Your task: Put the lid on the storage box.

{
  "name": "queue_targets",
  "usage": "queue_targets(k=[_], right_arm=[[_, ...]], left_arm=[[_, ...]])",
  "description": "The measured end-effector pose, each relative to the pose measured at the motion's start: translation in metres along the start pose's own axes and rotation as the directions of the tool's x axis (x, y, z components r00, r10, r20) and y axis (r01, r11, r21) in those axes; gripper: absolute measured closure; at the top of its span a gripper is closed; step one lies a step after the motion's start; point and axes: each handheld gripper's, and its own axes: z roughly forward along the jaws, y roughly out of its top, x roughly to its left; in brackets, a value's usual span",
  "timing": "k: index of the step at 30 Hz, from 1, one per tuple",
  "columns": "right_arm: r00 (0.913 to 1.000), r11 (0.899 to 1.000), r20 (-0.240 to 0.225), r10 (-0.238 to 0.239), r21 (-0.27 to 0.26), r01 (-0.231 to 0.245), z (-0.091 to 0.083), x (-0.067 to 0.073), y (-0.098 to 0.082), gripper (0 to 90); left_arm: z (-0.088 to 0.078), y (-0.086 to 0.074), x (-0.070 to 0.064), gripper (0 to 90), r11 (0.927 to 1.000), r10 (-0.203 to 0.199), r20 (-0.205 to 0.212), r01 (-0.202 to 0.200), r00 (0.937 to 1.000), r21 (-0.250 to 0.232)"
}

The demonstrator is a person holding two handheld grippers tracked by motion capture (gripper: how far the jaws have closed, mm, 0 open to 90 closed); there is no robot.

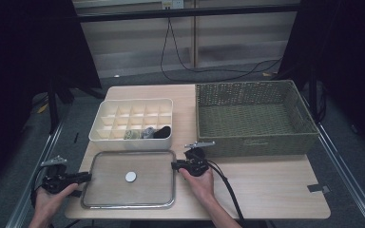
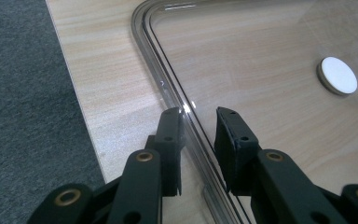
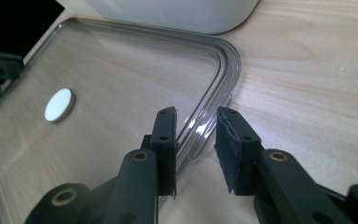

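The clear lid (image 1: pixel 128 179) lies flat on the wooden table (image 1: pixel 266 190), at its near left part, just in front of the white divided box (image 1: pixel 132 124). It is a see-through rectangle with rounded corners, a raised rim all round and a small white disc (image 1: pixel 130 176) at its middle. It looks like thin, hard plastic: light, fairly stiff, yet likely to flex or twist if lifted from one side alone. The smooth, glossy surface will probably be slippery, so the raised rim is the sensible place to take hold, at the two short edges and at matching heights, so the lid comes up level.

The left gripper (image 2: pixel 199 122) stands at the lid's left edge with the rim running between its two black jaws; a gap shows on both sides, so the pads do not seem to press on it yet. The right gripper (image 3: pixel 195 122) straddles the right edge near the far corner in the same way, jaws partly apart, the rim between them and seemingly not clamped.

The box holds a few dark and patterned rolled items (image 1: pixel 147 133) in its near compartments. To the right of it sits a large woven basket (image 1: pixel 254 118), empty as far as can be seen.
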Motion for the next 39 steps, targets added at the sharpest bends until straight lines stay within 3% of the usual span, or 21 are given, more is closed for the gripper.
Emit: queue_targets(k=[1, 2, 7, 8, 9, 12, 14, 15, 18, 19, 20, 23, 25, 30, 39], right_arm=[[1.0000, 1.000, 0.000, 0.000, 0.000, 0.000, 0.000, 0.000, 0.000, 69.2], [0.9986, 0.998, -0.013, 0.051, -0.021, -0.051, 0.000, -0.001, -0.003, 69.2], [0.9929, 0.992, -0.033, 0.115, -0.056, -0.116, -0.001, -0.003, -0.008, 69.2], [0.9868, 0.985, -0.048, 0.155, -0.069, -0.158, -0.001, -0.004, -0.010, 69.2], [0.9868, 0.985, -0.048, 0.155, -0.069, -0.158, -0.001, -0.004, -0.010, 69.2], [0.9750, 0.974, -0.080, 0.207, -0.081, -0.214, -0.001, -0.007, -0.013, 70.1], [0.9731, 0.972, -0.083, 0.215, -0.080, -0.221, -0.001, -0.009, -0.013, 70.0], [0.9654, 0.965, -0.101, 0.241, -0.082, -0.249, 0.000, -0.010, -0.014, 70.0], [0.9616, 0.962, -0.106, 0.253, -0.082, -0.262, 0.000, -0.010, -0.014, 70.0], [0.9463, 0.947, -0.132, 0.295, -0.088, -0.308, 0.000, -0.013, -0.016, 70.1], [0.9391, 0.941, -0.145, 0.312, -0.089, -0.326, 0.000, -0.014, -0.017, 70.2], [0.9194, 0.925, -0.167, 0.356, -0.079, -0.373, 0.001, -0.016, -0.018, 71.1], [0.9092, 0.922, -0.189, 0.371, -0.044, -0.385, 0.003, -0.016, -0.017, 73.4], [0.9073, 0.921, -0.196, 0.372, -0.044, -0.387, 0.006, -0.015, -0.017, 74.1], [0.9104, 0.932, -0.222, 0.349, -0.017, -0.362, 0.008, -0.017, -0.015, 72.6]], left_arm=[[0.000, 0.000, 0.000, 71.5, 1.0000, 0.000, 0.000, 0.000, 1.0000, 0.000], [0.000, 0.001, 0.000, 71.4, 1.0000, -0.001, -0.001, 0.001, 1.0000, 0.001], [0.001, 0.002, 0.000, 71.5, 1.0000, -0.003, 0.001, 0.003, 1.0000, 0.007], [0.001, 0.002, 0.001, 71.6, 1.0000, -0.004, 0.001, 0.004, 1.0000, 0.005], [0.001, 0.002, 0.001, 71.6, 1.0000, -0.004, 0.001, 0.004, 1.0000, 0.005], [0.001, 0.002, 0.001, 71.8, 1.0000, -0.005, 0.004, 0.005, 1.0000, 0.003], [0.001, 0.002, 0.001, 71.8, 1.0000, -0.005, 0.004, 0.005, 1.0000, 0.004], [0.001, 0.002, 0.001, 71.8, 1.0000, -0.005, 0.005, 0.005, 1.0000, 0.005], [0.001, 0.002, 0.002, 71.8, 1.0000, -0.002, 0.004, 0.002, 1.0000, 0.007], [0.001, 0.003, 0.002, 71.8, 1.0000, 0.001, 0.003, -0.001, 1.0000, 0.008], [0.001, 0.003, 0.002, 71.8, 1.0000, 0.002, 0.003, -0.002, 1.0000, 0.008], [0.002, 0.005, 0.002, 71.9, 0.9999, -0.005, 0.000, 0.005, 1.0000, 0.014], [0.002, 0.007, 0.001, 71.9, 0.9997, -0.002, -0.003, 0.002, 1.0000, 0.025], [0.003, 0.007, 0.003, 72.1, 0.9998, -0.007, 0.008, 0.007, 0.9999, 0.021], [0.003, 0.006, 0.005, 72.2, 0.9998, -0.018, 0.018, 0.017, 0.9997, 0.010]])
